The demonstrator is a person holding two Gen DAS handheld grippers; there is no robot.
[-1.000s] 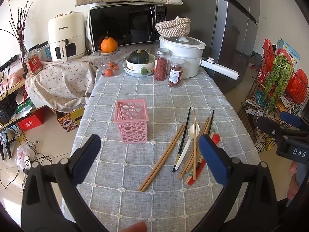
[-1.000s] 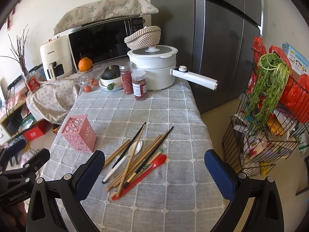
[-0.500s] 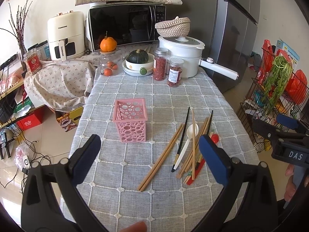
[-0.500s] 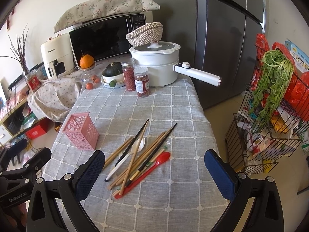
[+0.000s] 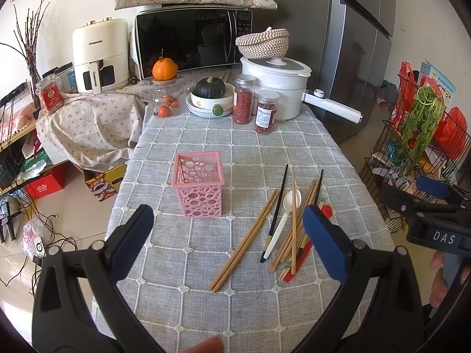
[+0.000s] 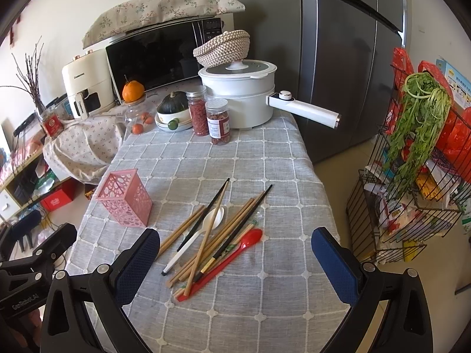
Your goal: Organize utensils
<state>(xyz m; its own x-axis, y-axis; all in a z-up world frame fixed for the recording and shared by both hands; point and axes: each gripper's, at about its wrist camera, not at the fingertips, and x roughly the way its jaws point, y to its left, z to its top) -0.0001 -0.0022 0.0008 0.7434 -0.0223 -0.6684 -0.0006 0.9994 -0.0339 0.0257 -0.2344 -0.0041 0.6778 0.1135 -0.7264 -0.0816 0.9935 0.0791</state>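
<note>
A pink perforated utensil holder (image 5: 198, 186) (image 6: 125, 197) stands upright and empty on the grey checked tablecloth (image 5: 235, 147) (image 6: 265, 161). To its right lies a loose pile of wooden chopsticks (image 5: 245, 235) (image 6: 206, 232), black chopsticks (image 5: 276, 209) (image 6: 244, 223), a white spoon (image 5: 287, 207) (image 6: 210, 220) and a red spoon (image 5: 325, 210) (image 6: 235, 250). My left gripper (image 5: 228, 235) hovers open above the near table, between holder and pile. My right gripper (image 6: 235, 260) hangs open over the near end of the pile. Neither holds anything.
At the table's far end stand a white pot (image 5: 278, 88) with a long handle, two spice jars (image 5: 266, 111), a bowl with a squash (image 5: 210, 94) and a glass jar (image 5: 163, 100). A fridge (image 6: 338, 58) and a wire rack (image 6: 412, 176) flank the right edge.
Both cameras have drifted slightly closer to the table; the pile and holder lie as before. Both grippers stay open.
</note>
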